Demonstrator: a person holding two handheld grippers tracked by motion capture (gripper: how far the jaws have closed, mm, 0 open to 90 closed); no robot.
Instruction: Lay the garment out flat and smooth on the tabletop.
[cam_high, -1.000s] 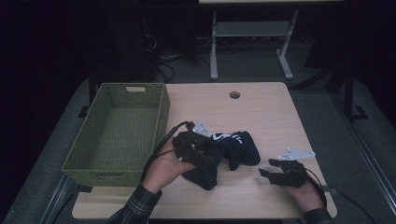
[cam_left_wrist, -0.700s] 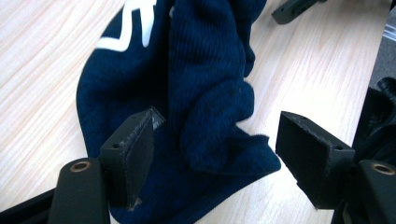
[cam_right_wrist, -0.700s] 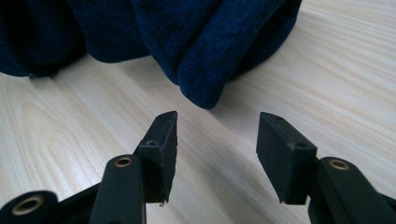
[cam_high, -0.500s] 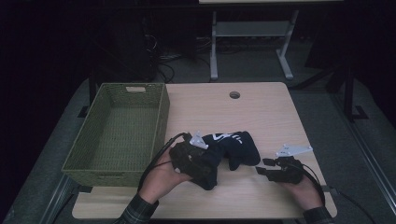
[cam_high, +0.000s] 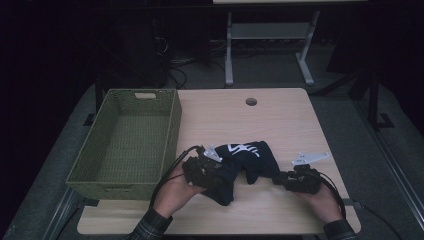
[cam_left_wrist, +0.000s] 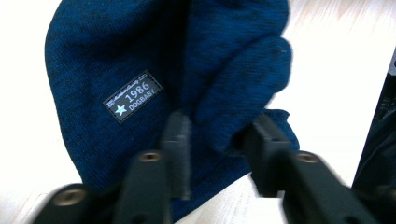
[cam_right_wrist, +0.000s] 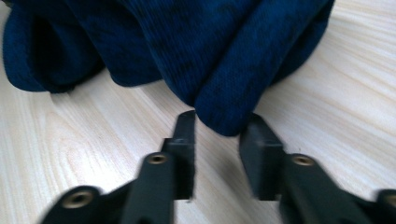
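Blue knit hat (cam_high: 247, 162) lies bunched on the table (cam_high: 280, 120), near the front edge and just right of the basket (cam_high: 125, 145). White print shows on its top in the high view; a small black label (cam_left_wrist: 133, 95) reading 1986 shows in the left gripper view.

Change since a second ago: both hands have closed in on the hat from either side. Left gripper (cam_left_wrist: 217, 140) has dropped onto the hat's left end, and its jaws have just been closing; a fold of knit now sits between them, the fabric bulging against both pads (cam_left_wrist: 261, 140). Reads as a pinch taking hold. Right gripper (cam_right_wrist: 217, 126) has slid leftward to the hat's right end, jaws likewise just closing; a rounded fold sits at the tips, the left pad (cam_right_wrist: 187, 126) touching it. Jaws narrow, but the fold looks barely entered, so I would not call this a firm hold.

Hat itself has hardly shifted. Basket stands empty.

Judgement: a two-point grasp is being set up, likely to lift or spread the hat, perhaps for the basket. Right side may slip if lifted now.
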